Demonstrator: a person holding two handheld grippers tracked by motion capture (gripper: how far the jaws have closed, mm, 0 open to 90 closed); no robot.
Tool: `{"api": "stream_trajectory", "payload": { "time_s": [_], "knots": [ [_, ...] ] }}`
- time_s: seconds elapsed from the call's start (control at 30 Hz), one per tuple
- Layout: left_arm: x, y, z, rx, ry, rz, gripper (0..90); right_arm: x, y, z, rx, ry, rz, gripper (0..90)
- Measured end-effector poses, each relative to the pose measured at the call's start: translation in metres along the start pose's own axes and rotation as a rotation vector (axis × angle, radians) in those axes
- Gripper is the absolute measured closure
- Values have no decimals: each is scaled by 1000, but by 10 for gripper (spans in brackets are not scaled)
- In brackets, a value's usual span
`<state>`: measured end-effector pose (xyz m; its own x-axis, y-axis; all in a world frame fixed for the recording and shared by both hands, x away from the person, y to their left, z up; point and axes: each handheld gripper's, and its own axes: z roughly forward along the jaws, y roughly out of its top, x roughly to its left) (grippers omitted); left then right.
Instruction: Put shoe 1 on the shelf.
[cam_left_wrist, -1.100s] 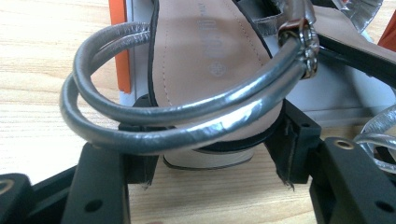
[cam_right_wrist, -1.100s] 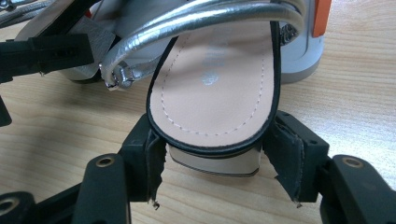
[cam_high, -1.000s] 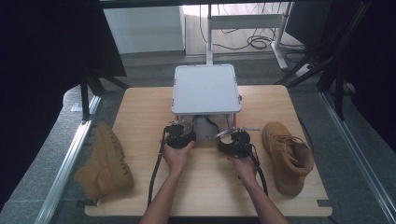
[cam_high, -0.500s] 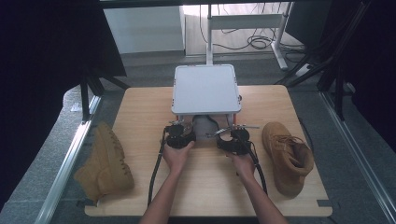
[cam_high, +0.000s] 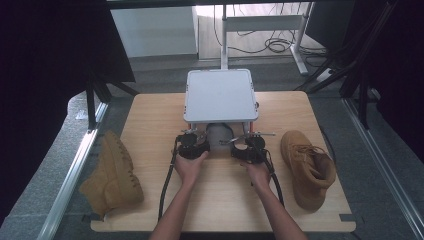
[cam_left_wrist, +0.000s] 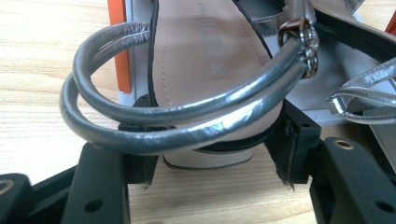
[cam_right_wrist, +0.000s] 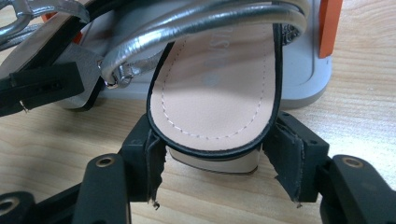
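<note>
In the high view both grippers, left gripper (cam_high: 196, 145) and right gripper (cam_high: 248, 146), meet two sandals at the box (cam_high: 221, 95); two boots (cam_high: 114, 175) lie outside. In the left gripper view the jaws clamp one sandal (cam_left_wrist: 205, 60) at its heel. In the right gripper view they clamp the other sandal (cam_right_wrist: 219, 88); pulling unevenly may tangle the straps.

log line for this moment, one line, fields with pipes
left tongs: around heel of left sandal | right tongs: around heel of right sandal | sandals: in grey box | table: boots either side
</note>
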<state>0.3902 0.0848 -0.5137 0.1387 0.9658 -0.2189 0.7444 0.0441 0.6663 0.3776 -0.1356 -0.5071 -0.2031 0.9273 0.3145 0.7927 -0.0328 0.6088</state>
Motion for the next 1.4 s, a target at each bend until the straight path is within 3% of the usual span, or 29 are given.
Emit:
{"api": "stream_trajectory", "payload": {
  "time_s": [0.17, 0.47, 1.4],
  "knots": [
    [0, 0, 0, 0, 1, 0, 413, 1, 2, 1, -2, -19, -24, 402],
    [-1, 0, 0, 0, 6, 6, 413, 3, 10, 6, -3, -26, -4, 402],
    [-2, 0, 1, 2, 13, 16, 410, 7, 11, 15, -28, -59, -27, 399]
  ]
}}
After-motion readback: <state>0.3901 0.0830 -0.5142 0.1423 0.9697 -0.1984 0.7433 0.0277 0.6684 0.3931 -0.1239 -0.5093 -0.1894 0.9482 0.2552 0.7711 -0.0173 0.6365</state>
